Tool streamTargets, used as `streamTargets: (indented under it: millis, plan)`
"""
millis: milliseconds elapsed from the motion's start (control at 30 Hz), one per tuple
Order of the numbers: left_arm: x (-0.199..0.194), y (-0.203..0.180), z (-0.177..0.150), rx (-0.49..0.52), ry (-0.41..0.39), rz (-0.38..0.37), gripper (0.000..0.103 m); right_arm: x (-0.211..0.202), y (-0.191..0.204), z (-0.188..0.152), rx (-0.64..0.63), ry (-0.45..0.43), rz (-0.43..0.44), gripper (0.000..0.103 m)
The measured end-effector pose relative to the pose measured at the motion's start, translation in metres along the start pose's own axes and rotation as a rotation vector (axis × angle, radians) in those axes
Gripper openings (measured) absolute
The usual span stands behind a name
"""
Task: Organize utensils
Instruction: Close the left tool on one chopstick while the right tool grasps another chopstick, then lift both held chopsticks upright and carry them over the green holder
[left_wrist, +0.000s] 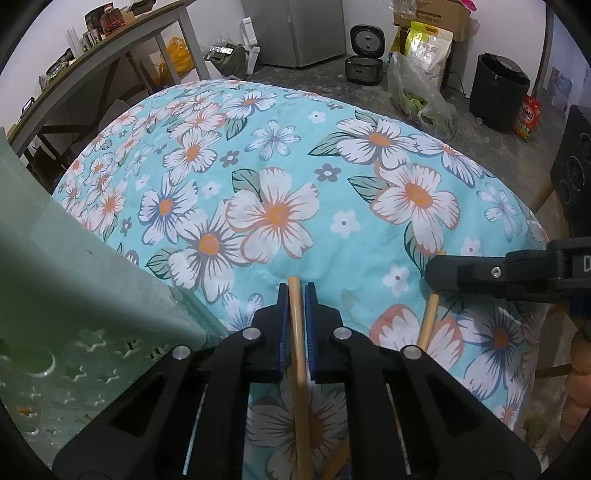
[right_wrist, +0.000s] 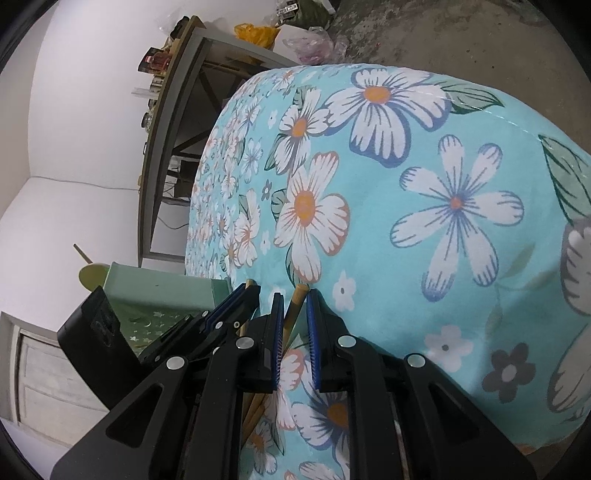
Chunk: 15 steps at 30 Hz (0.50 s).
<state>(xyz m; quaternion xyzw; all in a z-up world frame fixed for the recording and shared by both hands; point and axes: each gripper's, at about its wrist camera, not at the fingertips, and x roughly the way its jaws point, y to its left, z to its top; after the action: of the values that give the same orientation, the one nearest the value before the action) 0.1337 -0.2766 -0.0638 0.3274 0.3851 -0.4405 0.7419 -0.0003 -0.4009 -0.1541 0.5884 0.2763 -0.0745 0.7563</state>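
My left gripper (left_wrist: 295, 287) is shut on a wooden chopstick (left_wrist: 297, 332) that stands almost upright between its blue pads, above the floral tablecloth (left_wrist: 280, 155). A pale green utensil holder (left_wrist: 74, 280) with star-shaped holes is close on its left. My right gripper (right_wrist: 293, 292) is shut on a second chopstick (right_wrist: 295, 306), which lies slanted across its pads. In the left wrist view the right gripper (left_wrist: 437, 273) reaches in from the right, with its chopstick (left_wrist: 428, 321) hanging below. The right wrist view shows the left gripper (right_wrist: 246, 287) just to the left, in front of the holder (right_wrist: 162, 291).
A pale round utensil head (right_wrist: 92, 277) sticks up behind the holder. A shelf table (left_wrist: 110, 48) stands beyond the cloth's far left edge. On the floor behind are a rice cooker (left_wrist: 364, 55), bags (left_wrist: 421, 92) and a black bin (left_wrist: 498, 92). A hand (left_wrist: 578, 387) shows at the right edge.
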Motion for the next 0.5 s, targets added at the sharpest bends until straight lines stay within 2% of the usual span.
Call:
streamTargets:
  millis: [200,500]
  plan:
    - [-0.004,0.000,0.000,-0.012,-0.014,-0.004,0.006,0.002,0.004,0.001,0.009,-0.021,0.019,0.011]
    - [-0.036,0.004,0.004,-0.022,-0.095,-0.002,0.006,-0.006,0.023,0.005,-0.009,-0.046,0.133,0.008]
